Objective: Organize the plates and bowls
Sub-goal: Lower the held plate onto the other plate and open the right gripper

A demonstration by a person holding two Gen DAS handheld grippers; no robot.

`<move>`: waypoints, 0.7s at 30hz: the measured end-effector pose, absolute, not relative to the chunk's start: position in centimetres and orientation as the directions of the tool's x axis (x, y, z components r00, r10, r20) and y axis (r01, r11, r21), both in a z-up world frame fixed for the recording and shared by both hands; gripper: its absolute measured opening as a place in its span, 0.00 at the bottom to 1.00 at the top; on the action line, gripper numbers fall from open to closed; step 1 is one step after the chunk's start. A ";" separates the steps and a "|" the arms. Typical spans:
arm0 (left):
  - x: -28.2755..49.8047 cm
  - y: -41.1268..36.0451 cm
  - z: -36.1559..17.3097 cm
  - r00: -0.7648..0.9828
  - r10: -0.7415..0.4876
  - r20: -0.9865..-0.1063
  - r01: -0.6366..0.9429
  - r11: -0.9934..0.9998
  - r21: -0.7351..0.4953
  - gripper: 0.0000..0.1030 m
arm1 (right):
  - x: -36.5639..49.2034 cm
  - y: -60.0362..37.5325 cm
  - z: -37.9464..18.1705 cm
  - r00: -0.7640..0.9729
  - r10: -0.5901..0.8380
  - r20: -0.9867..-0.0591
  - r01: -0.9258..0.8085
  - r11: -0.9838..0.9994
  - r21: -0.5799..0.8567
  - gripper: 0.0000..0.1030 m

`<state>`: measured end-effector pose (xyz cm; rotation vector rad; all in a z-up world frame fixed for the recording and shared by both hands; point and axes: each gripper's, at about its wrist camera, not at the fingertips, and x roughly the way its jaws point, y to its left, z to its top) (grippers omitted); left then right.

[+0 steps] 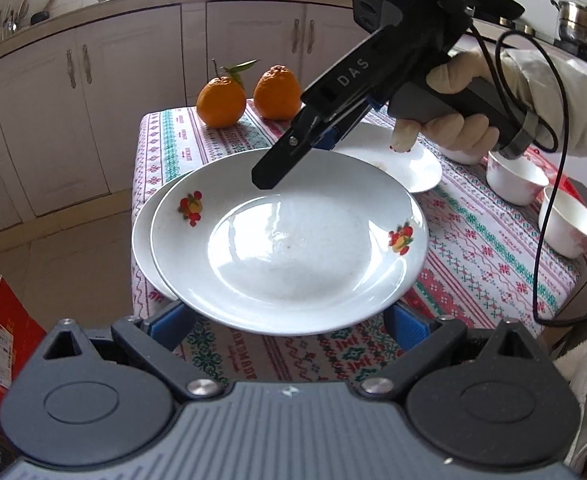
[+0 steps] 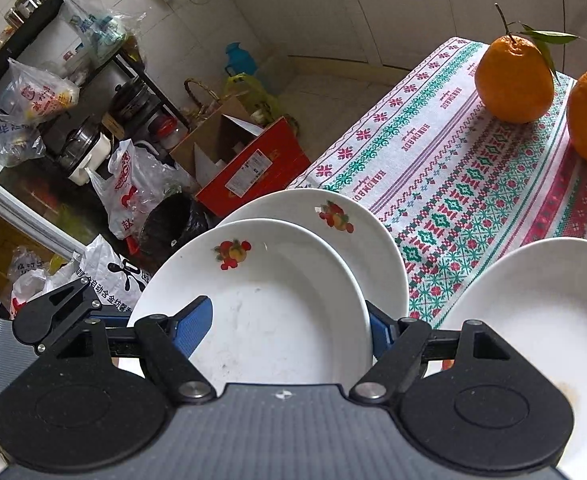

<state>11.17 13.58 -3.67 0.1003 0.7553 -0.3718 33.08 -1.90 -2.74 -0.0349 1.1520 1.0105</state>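
A white plate with fruit prints lies on top of a second white plate at the table's near left edge. It also shows in the right wrist view, over the lower plate. My left gripper is open, its blue pads either side of the top plate's near rim. My right gripper is open around the same plate's far rim, seen from the left wrist view. A third white plate lies behind. Two white bowls stand right.
Two oranges sit at the table's far left. The patterned tablecloth covers the table. A red box, bags and a bin lie on the floor left of the table. Cabinets stand behind.
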 end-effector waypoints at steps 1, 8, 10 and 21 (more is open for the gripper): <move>11.2 13.7 -3.7 0.667 -0.294 -0.684 0.363 0.931 -0.046 0.97 | 33.2 -1.9 -2.8 0.038 0.642 -0.766 -0.674 0.582 0.454 0.80; 12.1 14.5 -3.8 0.664 -0.301 -0.684 0.358 0.932 -0.063 0.97 | 33.8 -1.2 -3.0 0.045 0.631 -0.774 -0.673 0.592 0.444 0.80; 12.4 14.7 -4.0 0.661 -0.300 -0.687 0.357 0.932 -0.063 0.97 | 34.0 -1.1 -3.1 0.047 0.630 -0.775 -0.670 0.595 0.443 0.80; 13.3 15.4 -4.5 0.652 -0.299 -0.697 0.349 0.934 -0.075 0.97 | 34.5 -0.8 -4.0 0.048 0.613 -0.789 -0.658 0.614 0.437 0.80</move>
